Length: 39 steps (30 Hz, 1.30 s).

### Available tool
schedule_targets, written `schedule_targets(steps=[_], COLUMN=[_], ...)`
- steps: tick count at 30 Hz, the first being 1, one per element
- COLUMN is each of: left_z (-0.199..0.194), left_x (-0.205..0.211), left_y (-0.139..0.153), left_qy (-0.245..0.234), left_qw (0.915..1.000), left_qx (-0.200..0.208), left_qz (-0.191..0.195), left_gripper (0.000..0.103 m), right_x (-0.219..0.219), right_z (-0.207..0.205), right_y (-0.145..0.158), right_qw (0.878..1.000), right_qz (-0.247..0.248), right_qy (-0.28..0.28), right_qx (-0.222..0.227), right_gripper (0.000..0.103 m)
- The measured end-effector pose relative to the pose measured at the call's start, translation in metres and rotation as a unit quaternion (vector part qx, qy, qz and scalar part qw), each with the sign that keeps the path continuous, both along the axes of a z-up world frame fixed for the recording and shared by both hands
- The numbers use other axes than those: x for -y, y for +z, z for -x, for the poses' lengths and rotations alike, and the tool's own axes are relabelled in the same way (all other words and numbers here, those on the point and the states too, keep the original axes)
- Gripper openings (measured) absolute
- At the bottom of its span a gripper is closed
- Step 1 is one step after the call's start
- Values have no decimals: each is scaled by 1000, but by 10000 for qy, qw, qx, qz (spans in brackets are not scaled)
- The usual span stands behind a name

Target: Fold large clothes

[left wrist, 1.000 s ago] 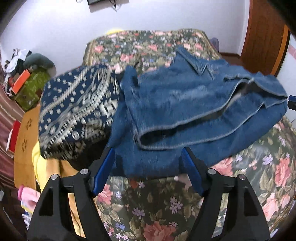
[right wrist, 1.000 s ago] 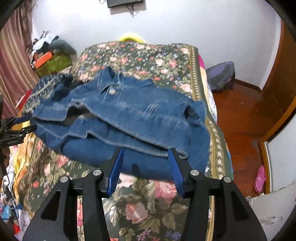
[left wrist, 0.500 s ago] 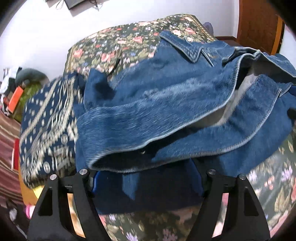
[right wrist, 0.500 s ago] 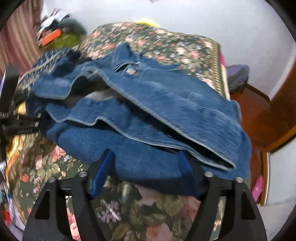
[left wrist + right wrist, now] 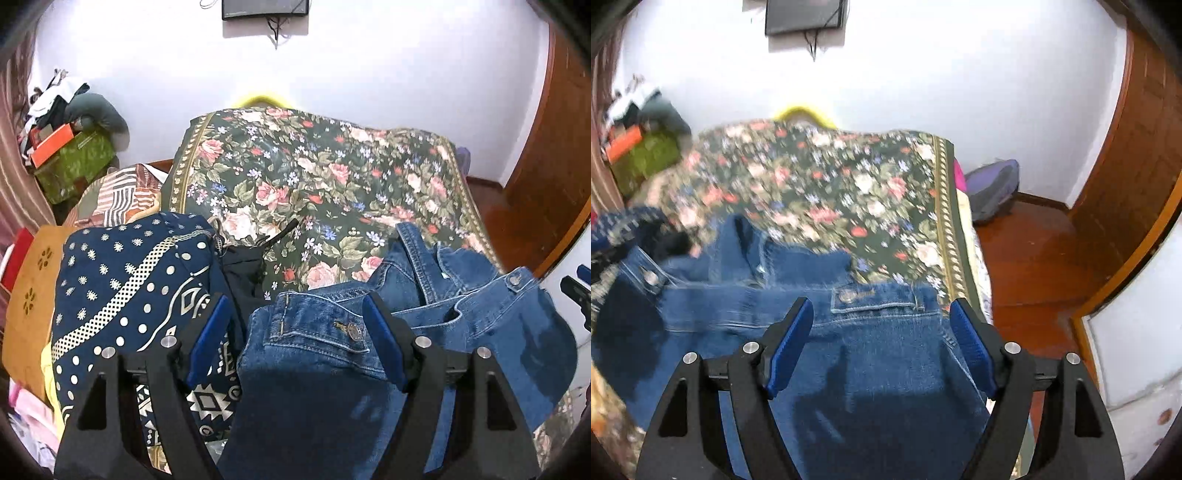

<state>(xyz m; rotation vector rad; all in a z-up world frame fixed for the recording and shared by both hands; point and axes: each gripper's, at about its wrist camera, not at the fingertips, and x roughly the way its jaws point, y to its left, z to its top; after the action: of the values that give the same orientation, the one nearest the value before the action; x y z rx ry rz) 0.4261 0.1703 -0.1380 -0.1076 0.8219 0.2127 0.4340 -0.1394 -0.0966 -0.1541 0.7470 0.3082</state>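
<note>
Denim jacket [image 5: 332, 354] on bed [image 5: 317, 173], folded bundle, long axis running hand to hand | left gripper [image 5: 295, 339] fingers wide, cloth between, no pinch seen | right gripper [image 5: 882, 343] same, over pocket end | patterned cloth [image 5: 129, 295] just left

Bright, even room light; right wrist view motion-blurred, both bowed at dark corners.

A home bedroom: a bed [image 5: 332, 177] under a floral spread, piled clothes [image 5: 55, 107], wooden door [image 5: 1137, 147]
</note>
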Motion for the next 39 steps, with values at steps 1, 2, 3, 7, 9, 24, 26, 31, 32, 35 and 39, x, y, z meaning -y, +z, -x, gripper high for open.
schedule_targets(steps=[1,2,3,7,9,24,26,31,32,35,39], left_z=[3,9,15,44,61,157,160,158,154,139,113], left_x=[0,0,0,2,0,-42,-45,-49,-49,-49,-43], left_y=[1,1,1,-2,-5,-77,-93,-122,-126,-134,-146], left_qy=[7,22,21,-11,9,1182,1198,1243,1228,1129,1071], left_qw=[10000,10000,10000,9999,9996,9796,9703,9435,9388,9301,9164], left_qx=[1,2,7,8,10,-309,-445,-416,-384,-366,-304], left_qz=[-18,-43,-36,139,281,1596,2052,3044,3195,3477,3844], left_gripper=[74,73,73,74,74,74,74,74,74,74,74], right_x=[1,3,4,3,1,-11,-11,-9,-9,-8,-10], right_z=[6,12,18,38,46,81,82,86,86,85,87], right_y=[1,2,2,-5,-10,-69,-77,-77,-77,-78,-81], right_qw=[10000,9999,9999,9990,9980,9916,9913,9928,9928,9929,9937], right_qz=[-20,-24,-13,26,4,169,251,219,197,149,148], right_qy=[42,97,160,436,587,772,757,767,758,744,740], right_qx=[7,6,-17,-131,-218,-1022,-1050,-890,-904,-911,-833], right_gripper=[73,73,73,73,73,73,73,74,74,76,78])
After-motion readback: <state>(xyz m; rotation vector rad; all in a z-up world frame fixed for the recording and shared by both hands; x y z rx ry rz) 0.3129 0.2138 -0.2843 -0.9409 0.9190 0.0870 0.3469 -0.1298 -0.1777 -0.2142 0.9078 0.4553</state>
